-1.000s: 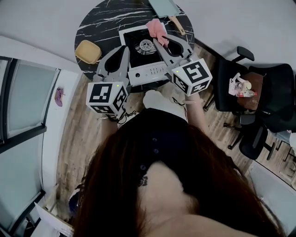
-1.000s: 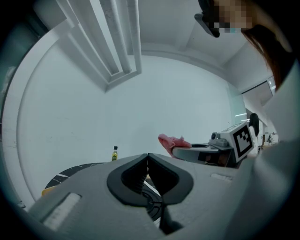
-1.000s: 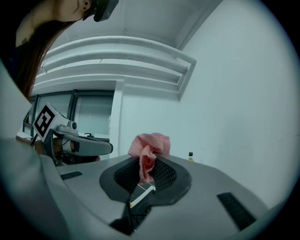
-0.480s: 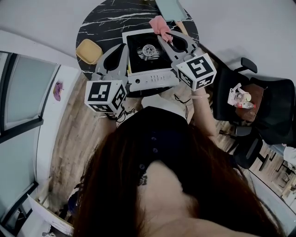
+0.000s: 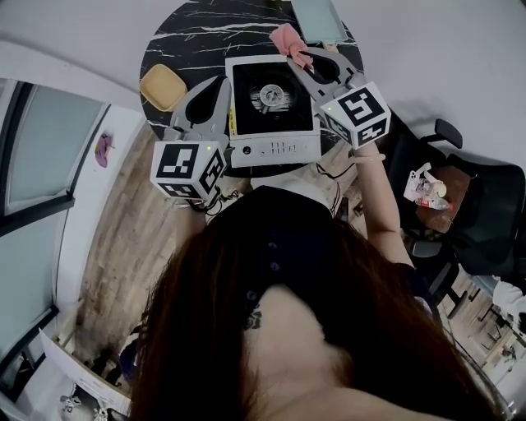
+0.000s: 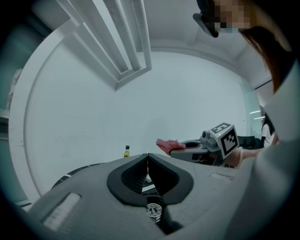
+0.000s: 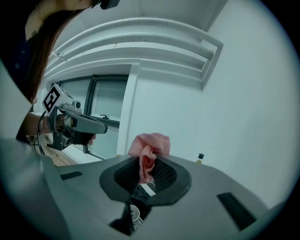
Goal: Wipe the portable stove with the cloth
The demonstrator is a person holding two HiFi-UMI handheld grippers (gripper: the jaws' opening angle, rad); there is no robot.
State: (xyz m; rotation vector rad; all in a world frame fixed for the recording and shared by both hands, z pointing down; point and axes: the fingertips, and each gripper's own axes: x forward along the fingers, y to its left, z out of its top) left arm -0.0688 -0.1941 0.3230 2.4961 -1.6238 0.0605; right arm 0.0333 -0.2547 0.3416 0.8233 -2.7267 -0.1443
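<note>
The portable stove [image 5: 273,146], white with a black top and a round burner [image 5: 271,96], sits on the round black marble table [image 5: 189,37]. My right gripper [image 5: 296,53] is shut on the pink cloth [image 5: 287,39], held just past the stove's far right corner. In the right gripper view the cloth [image 7: 149,145] bunches up out of the gripper [image 7: 146,165]. My left gripper [image 5: 222,83] hangs beside the stove's left edge, shut and holding nothing. In the left gripper view the left gripper [image 6: 148,155] points level, toward the wall.
A yellow square dish [image 5: 162,86] lies on the table left of the stove. A pale green board [image 5: 319,16] rests at the far right edge. A small bottle [image 6: 126,151] stands by the wall. Office chairs [image 5: 485,205] stand to the right.
The cloth in my right gripper has shifted from over the stove's far right corner to just beyond it. The left gripper stays beside the stove's left edge.
</note>
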